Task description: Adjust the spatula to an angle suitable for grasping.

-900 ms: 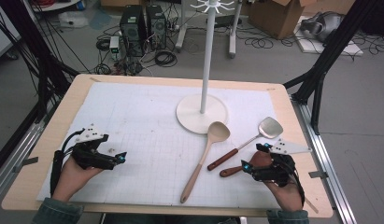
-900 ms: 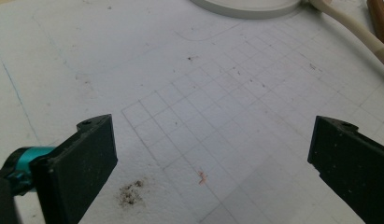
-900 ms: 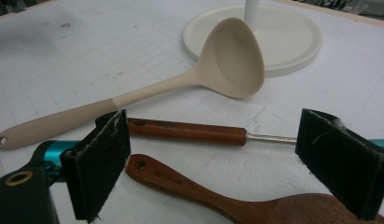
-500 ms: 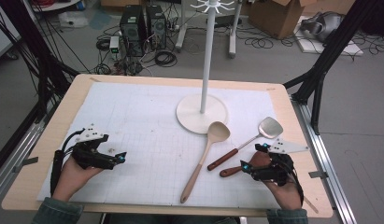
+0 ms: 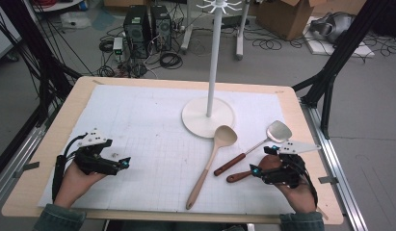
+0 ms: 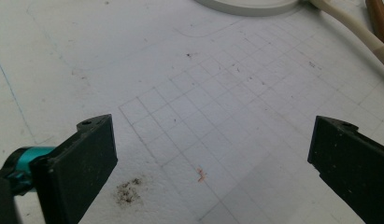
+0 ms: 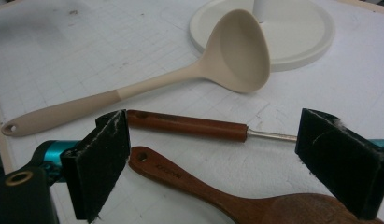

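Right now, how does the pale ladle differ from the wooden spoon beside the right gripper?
The ladle is cream, with a tan handle end; the wooden spoon is dark brown throughout. The ladle's bowl touches the stand base; the spoon lies between the open right gripper jaws. Both lie flat on the mat, each with a hole in its handle.

The right claw [image 7: 213,158] stood open over a brown wooden spoon [image 7: 236,198]. At 12 o'clock lay a wood-handled spatula [image 7: 187,125], beyond it a beige ladle [image 7: 227,60] touching the white stand base [image 7: 302,32].
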A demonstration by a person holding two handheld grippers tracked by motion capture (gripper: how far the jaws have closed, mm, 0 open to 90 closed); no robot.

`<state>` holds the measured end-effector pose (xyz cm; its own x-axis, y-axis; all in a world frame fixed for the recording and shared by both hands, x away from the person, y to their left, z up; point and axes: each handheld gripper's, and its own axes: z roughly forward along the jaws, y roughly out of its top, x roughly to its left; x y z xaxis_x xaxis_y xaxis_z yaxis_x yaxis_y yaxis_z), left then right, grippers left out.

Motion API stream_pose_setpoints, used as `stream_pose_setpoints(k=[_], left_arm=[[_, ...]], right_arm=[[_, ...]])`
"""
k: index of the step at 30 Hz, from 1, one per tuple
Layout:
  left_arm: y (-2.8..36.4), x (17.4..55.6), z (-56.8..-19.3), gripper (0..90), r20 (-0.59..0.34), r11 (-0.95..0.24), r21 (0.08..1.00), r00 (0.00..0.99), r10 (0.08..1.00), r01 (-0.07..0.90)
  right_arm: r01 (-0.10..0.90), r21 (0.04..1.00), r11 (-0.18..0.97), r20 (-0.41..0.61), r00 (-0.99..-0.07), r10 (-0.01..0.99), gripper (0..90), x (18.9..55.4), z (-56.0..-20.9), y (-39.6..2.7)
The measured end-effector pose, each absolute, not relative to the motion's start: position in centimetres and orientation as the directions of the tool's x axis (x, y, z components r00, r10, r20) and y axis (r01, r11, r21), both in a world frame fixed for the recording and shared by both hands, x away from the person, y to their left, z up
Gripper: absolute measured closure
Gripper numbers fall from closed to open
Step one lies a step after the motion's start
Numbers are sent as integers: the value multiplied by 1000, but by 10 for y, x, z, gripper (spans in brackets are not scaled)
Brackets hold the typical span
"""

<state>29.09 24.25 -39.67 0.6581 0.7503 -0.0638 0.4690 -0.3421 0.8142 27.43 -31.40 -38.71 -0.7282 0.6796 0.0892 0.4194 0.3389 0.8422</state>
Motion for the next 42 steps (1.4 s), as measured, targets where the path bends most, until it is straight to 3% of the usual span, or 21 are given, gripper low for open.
stream_pose_setpoints(k=[13,16,24,42], left_arm=[[244,290,-394,18,-59,-339,819,656,752,462],[244,290,-395,18,-59,-340,818,656,752,464],[242,291,-396,17,-59,-348,814,662,747,465],[246,289,-396,17,-63,-337,816,650,757,470]], right_arm=[[449,805,387,97,-744,661,97,297,-367,-320],[459,799,388,108,-744,659,176,303,-365,-319],[454,756,471,67,-770,635,191,317,-362,-311],[465,683,563,62,-805,590,410,342,-379,-307]])
